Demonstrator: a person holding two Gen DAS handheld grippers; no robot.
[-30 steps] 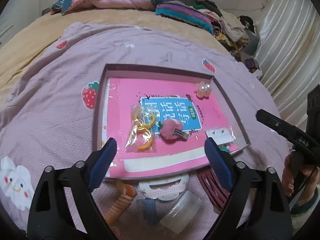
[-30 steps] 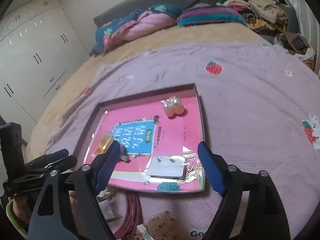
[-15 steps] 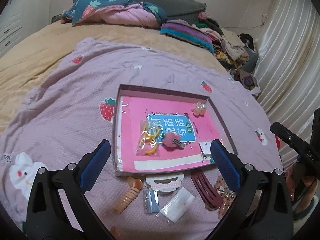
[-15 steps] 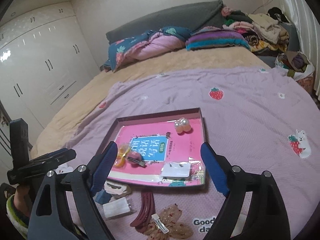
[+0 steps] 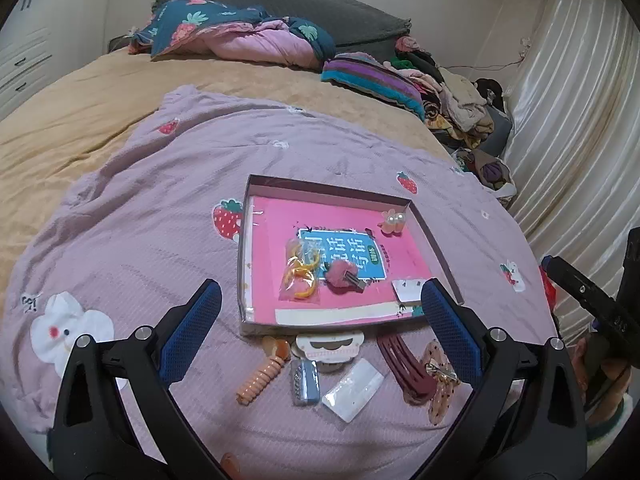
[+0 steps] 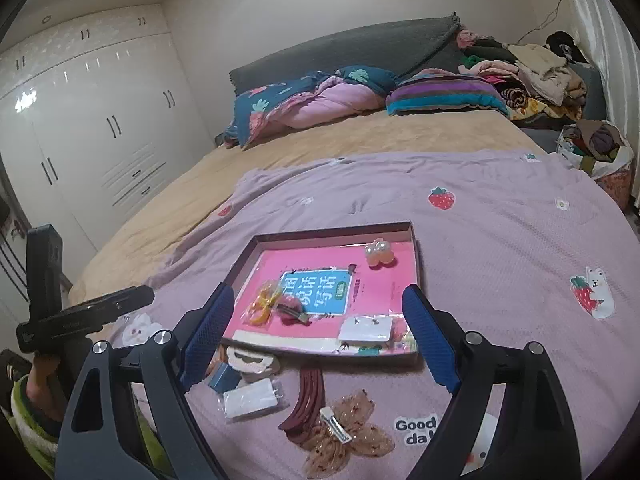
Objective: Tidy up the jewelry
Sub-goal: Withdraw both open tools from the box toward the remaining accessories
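**Bed serves as sorting ground, tray half filled**

Bedroom clutter frames the job: a lilac blanket spread over the bed carries a shallow tray lined with a pink booklet. Inside it lie a bag of yellow rings, a pink pompom clip, a pearl flower clip in the far corner and an earring card near the front edge. These look sorted already, spaced apart so each can be seen.

Just outside the tray's near wall wait the rest: an orange spiral tie, a white claw clip, a blue rhinestone clip, a clear packet, dark red snap clips and a sheer bow clip. Judging by that, the task is partway done.

Both tools hover above the loose pile with nothing between the fingers: the left gripper is spread wide, the right gripper likewise open, probably choosing a next piece.

Only the right wrist view shows the wardrobe and the bow's butterfly shape in full; only the left shows the spiral tie and the curtain.
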